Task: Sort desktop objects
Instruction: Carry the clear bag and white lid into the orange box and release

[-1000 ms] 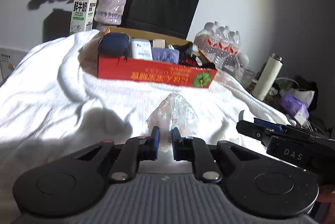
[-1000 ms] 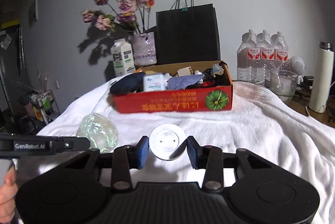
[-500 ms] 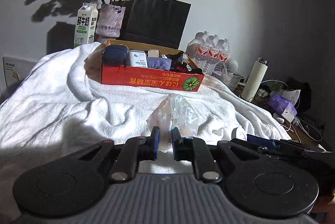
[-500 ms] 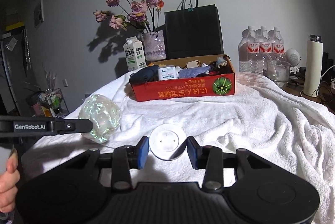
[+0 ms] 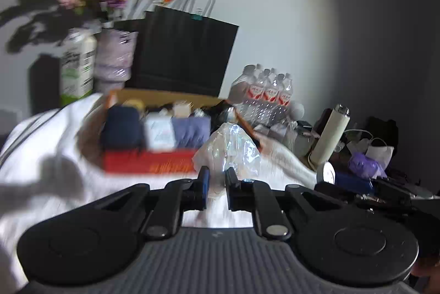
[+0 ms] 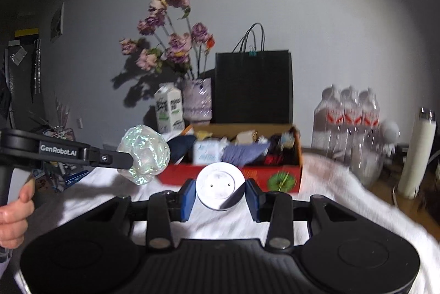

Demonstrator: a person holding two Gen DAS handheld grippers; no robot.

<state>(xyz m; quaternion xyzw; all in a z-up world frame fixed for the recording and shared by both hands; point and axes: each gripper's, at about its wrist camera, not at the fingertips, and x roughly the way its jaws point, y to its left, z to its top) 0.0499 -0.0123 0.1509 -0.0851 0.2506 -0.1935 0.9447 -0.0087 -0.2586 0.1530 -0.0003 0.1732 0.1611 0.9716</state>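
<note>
My left gripper point(image 5: 217, 185) is shut on a crumpled iridescent plastic bag point(image 5: 229, 149) and holds it in the air, in front of the red cardboard box point(image 5: 148, 160). The bag also shows in the right wrist view point(image 6: 143, 155), at the tip of the left gripper point(image 6: 129, 159). My right gripper point(image 6: 220, 197) is shut on a round white disc point(image 6: 220, 184) and holds it above the white towel point(image 6: 330, 184), just in front of the box point(image 6: 247, 173). The box holds several small items.
Behind the box stand a milk carton point(image 6: 169, 112), a vase of dried flowers point(image 6: 196, 101) and a black paper bag point(image 6: 253, 88). Water bottles point(image 6: 349, 118) and a white flask point(image 6: 416, 154) stand at the right. Cluttered cables and a purple object point(image 5: 363, 164) lie at the far right.
Both grippers have lifted off the towel and moved toward the box, each carrying its object. The views are blurred with motion.
</note>
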